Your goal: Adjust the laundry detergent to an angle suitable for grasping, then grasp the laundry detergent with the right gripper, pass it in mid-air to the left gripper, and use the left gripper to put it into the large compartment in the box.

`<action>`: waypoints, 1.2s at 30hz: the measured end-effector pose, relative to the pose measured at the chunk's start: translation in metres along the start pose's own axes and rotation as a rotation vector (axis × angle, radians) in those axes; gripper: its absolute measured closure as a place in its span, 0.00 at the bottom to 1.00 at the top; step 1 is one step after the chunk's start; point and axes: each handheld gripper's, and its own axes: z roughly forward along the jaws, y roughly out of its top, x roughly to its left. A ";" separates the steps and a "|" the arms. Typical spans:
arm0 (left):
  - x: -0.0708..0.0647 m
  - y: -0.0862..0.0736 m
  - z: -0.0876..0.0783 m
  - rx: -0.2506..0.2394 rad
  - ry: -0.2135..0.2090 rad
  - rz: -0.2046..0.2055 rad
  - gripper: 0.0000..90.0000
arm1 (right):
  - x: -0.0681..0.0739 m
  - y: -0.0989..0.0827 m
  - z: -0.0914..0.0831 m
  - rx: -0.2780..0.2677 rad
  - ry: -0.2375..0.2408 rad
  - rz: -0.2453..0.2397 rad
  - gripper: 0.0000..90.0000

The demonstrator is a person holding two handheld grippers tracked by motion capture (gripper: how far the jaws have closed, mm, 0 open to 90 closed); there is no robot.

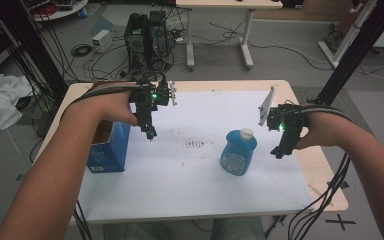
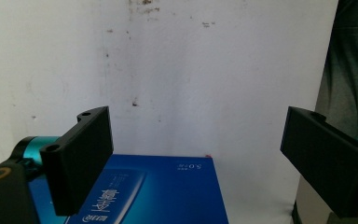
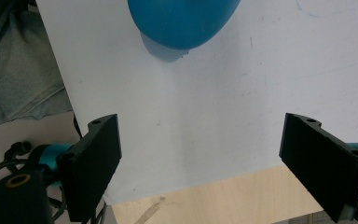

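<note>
Blue bottle (image 1: 238, 152) — white cap, upright

wooden desk (image 1: 325, 165) mostly covered by a stained white sheet (image 1: 200, 185). on it, blue bottle (image 1: 238, 151) around 3 o'clock, blue box (image 1: 109, 147) at 9.
</note>
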 end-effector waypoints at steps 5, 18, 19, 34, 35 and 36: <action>0.001 -0.002 0.000 0.009 0.000 -0.007 0.10 | -0.001 -0.001 0.001 0.001 -0.004 0.005 0.13; 0.002 0.001 -0.003 0.020 0.025 -0.013 0.10 | -0.003 -0.001 0.002 -0.006 -0.008 0.000 0.13; 0.002 0.000 -0.004 0.025 0.027 -0.009 0.10 | -0.004 -0.001 0.003 -0.005 -0.009 0.005 0.13; 0.005 -0.004 0.000 0.036 0.021 -0.018 0.10 | -0.007 -0.003 0.006 -0.005 0.003 0.016 0.13; 0.006 -0.004 0.001 0.028 0.017 -0.014 0.10 | -0.006 -0.004 0.007 -0.003 0.006 0.014 0.13; 0.006 -0.003 0.001 0.036 0.013 -0.007 0.10 | -0.005 -0.005 0.007 -0.002 0.006 0.015 0.13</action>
